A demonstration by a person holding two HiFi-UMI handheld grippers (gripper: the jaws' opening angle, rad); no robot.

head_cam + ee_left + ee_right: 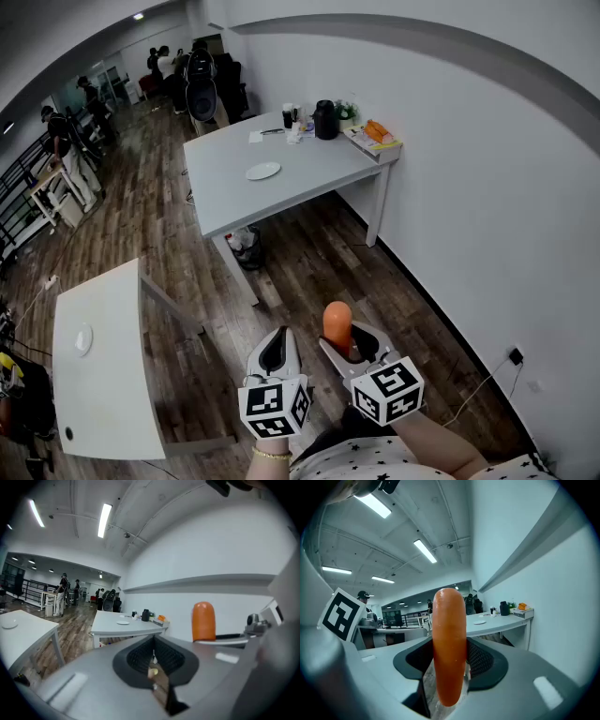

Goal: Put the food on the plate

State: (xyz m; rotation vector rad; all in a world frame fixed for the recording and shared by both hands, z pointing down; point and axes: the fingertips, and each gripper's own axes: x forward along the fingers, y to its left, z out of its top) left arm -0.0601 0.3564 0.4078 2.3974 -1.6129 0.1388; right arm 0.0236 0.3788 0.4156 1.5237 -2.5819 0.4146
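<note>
Standing view down over open wood floor [309,253]. Low in the foreground, right gripper [349,345] clamped on an upright orange sausage [337,322]; pads pressed to its lower part, rounded upper end clear above the jaws. Just left of it and apart from it, left gripper [278,351] with jaws closed together, nothing between them.

Well ahead across the floor, grey table [225,192] bearing the white plate [263,171]; plate near the middle of the top, set back from every edge, bare tabletop all round it. Along the table's far edge, black jug [325,120] and cups [288,114]. At the far right corner, orange items [377,133].

Right end of the grey table close to the white wall [469,187], closing the free floor on that side. At left, white table [112,375], its near corner pointing toward the grippers. Between the two tables, a wide bare strip of floor. Under the grey table by its near leg, small clutter [246,246], too small to tell. People [61,141] well off at the far left of the room.
</note>
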